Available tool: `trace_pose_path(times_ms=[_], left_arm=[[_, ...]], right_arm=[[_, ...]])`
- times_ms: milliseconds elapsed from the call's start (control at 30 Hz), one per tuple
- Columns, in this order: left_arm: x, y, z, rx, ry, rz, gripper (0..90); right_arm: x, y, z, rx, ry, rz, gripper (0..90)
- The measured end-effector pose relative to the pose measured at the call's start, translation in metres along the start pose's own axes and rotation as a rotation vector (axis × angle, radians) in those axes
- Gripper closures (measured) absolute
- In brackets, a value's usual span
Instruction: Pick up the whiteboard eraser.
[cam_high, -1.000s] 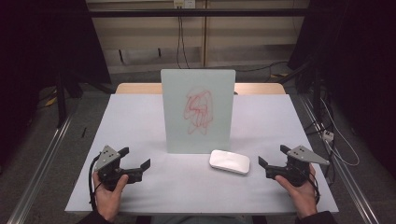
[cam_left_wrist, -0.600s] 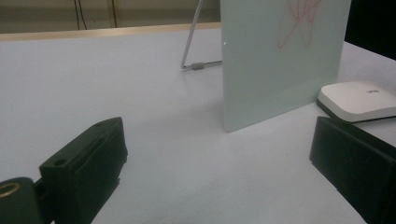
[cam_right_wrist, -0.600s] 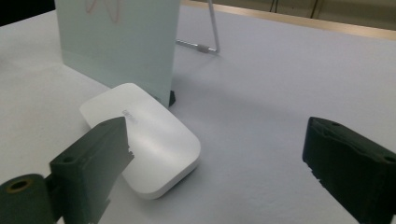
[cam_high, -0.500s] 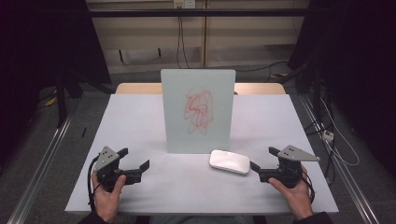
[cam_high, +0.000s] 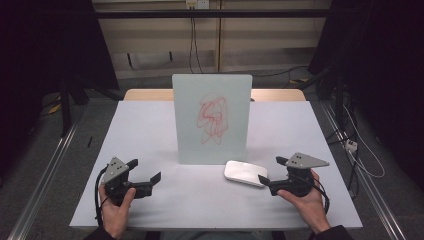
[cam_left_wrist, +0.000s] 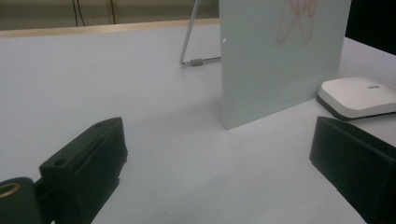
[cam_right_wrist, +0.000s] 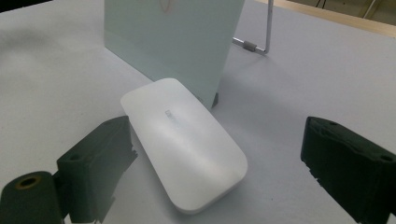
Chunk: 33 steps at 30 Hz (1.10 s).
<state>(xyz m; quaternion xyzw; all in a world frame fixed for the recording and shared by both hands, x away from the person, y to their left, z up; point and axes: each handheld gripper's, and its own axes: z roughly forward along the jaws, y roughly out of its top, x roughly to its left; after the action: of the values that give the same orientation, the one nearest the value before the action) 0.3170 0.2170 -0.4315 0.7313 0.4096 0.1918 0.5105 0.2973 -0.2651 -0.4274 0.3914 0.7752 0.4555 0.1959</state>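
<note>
Eraser (cam_high: 245, 173) lies flat on the bench (cam_high: 150, 130), at about five o'clock from the foot of the upright board (cam_high: 212, 119), just beside it and clear of the red scribble (cam_high: 212, 120) higher up. Since a second ago the right tongs (cam_high: 264, 172) have slid in from three o'clock toward the eraser, and their tips now sit right at its near end. Their jaws have just been closing a little, yet they stand wide apart; in the right gripper view the eraser (cam_right_wrist: 184, 144) runs up the gap between the two black jaws, with neither one pressing on it. So the reach looks all but done, and the grasp itself is not yet made.

Left tongs (cam_high: 150, 177) rest at about seven o'clock on the bench, well apart from the board, jaws spread with nothing between them, in the same spot as a second ago. The board leans on a wire stand (cam_left_wrist: 191, 56) behind it.

Judging from this, the next move is to close on the eraser's sides and lift it toward the scribble. A smooth, rounded shell may slip if it is caught too near its end.
</note>
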Motion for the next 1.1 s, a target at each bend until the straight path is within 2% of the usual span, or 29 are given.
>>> trace_pose_path(times_ms=[333, 400, 433, 533, 600, 767, 833, 900, 1100], left_arm=[[0.0, 0.0, 0.001, 0.006, 0.0, -0.001, 3.7], [0.0, 0.0, 0.001, 0.005, 0.0, 0.0, 3.7], [0.0, 0.0, 0.001, 0.006, 0.0, 0.0, 3.8], [0.0, -0.001, 0.001, 0.006, 0.001, 0.001, 3.7], [0.0, 0.0, 0.001, 0.005, 0.0, 0.0, 3.7], [0.0, -0.001, 0.002, 0.007, -0.003, 0.003, 3.8], [0.0, -0.001, 0.002, 0.008, -0.002, 0.004, 3.8], [0.0, -0.001, 0.002, 0.009, -0.002, 0.004, 3.7], [0.0, -0.001, 0.002, 0.011, -0.002, 0.007, 3.7]], right_arm=[[0.009, 0.014, 0.016, 0.07, 0.074, -0.081, 11.8], [0.01, 0.016, 0.018, 0.079, 0.077, -0.092, 12.3], [0.012, 0.018, 0.023, 0.099, 0.082, -0.12, 13.3], [0.013, 0.02, 0.026, 0.119, 0.086, -0.139, 13.5], [0.014, 0.023, 0.033, 0.156, 0.1, -0.169, 13.4], [0.011, 0.027, 0.04, 0.19, 0.125, -0.193, 14.7], [0.009, 0.031, 0.048, 0.234, 0.143, -0.218, 15.7], [0.009, 0.032, 0.049, 0.242, 0.148, -0.218, 15.7], [0.006, 0.039, 0.063, 0.316, 0.199, -0.248, 17.1]])
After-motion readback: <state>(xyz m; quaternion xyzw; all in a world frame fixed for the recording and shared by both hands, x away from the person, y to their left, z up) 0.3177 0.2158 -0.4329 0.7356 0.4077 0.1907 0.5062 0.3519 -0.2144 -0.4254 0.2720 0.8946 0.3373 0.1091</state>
